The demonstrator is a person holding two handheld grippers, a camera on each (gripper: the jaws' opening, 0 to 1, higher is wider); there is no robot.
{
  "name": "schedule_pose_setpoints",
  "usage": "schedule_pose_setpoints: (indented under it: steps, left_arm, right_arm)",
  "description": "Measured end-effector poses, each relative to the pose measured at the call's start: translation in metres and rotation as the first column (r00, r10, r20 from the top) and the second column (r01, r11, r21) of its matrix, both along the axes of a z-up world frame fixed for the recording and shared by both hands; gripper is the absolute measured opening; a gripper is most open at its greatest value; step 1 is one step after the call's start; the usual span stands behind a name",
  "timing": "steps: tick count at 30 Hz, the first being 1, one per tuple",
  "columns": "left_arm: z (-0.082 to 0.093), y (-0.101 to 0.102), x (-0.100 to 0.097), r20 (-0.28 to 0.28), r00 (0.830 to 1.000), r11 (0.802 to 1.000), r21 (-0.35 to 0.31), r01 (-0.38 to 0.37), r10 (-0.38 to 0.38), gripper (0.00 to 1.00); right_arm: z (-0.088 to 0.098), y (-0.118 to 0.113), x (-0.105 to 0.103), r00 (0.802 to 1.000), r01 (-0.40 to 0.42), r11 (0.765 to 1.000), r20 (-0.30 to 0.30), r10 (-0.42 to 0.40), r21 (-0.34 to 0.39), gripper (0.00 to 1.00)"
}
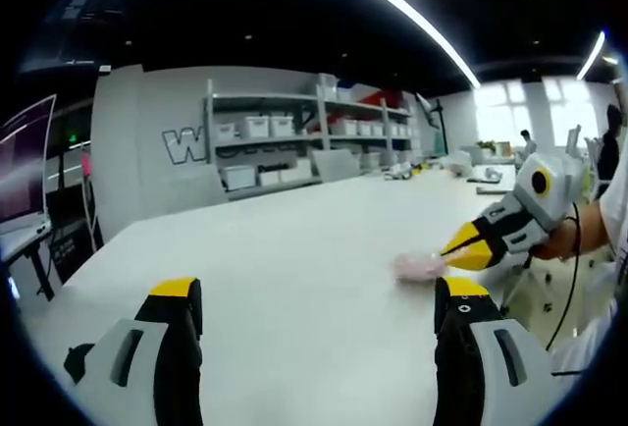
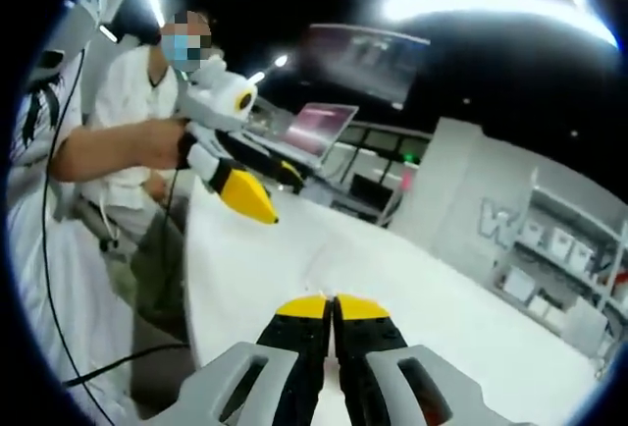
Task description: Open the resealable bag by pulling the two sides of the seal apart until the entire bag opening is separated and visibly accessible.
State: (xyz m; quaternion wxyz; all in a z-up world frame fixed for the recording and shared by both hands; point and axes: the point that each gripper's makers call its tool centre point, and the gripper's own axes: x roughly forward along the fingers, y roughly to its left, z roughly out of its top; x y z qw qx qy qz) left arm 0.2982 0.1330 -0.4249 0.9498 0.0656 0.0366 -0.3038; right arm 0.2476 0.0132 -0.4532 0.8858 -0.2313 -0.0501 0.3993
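Pink bag (image 1: 420, 266) on white counter (image 1: 294, 249), unopened; my left tongs (image 1: 319, 308) spread, right tongs (image 2: 334, 306) closed, empty.

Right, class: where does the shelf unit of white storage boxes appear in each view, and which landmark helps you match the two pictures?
Left gripper view: the shelf unit stands upper centre, against the far wall beyond the white table.
Right gripper view: the shelf unit sits at the right edge, tilted with the picture.
Shared landmark: the large W on the grey wall, just left of the shelves in both views.
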Motion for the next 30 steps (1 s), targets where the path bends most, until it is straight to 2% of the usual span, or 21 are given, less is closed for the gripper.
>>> schedule_pose_setpoints:
  steps: [5, 15, 30]
  left_arm:
    - [-0.002, 0.001, 0.0, -0.004, 1.0, 1.0, 0.0, -0.003, 0.003, 0.98]
    - [-0.003, 0.002, 0.001, -0.002, 1.0, 1.0, -0.003, -0.006, 0.006, 0.98]
    - [-0.005, 0.001, 0.003, 0.001, 1.0, 1.0, 0.002, 0.0, 0.0, 0.98]
  right_arm:
    - [-0.005, 0.0, -0.001, 1.0, -0.002, 1.0, -0.019, 0.002, -0.014, 0.02]
    - [-0.007, -0.002, -0.01, 1.0, -0.013, 0.998, -0.007, 0.012, -0.068, 0.02]
    - [-0.013, -0.004, -0.018, 1.0, -0.012, 0.997, -0.018, 0.01, -0.071, 0.01]
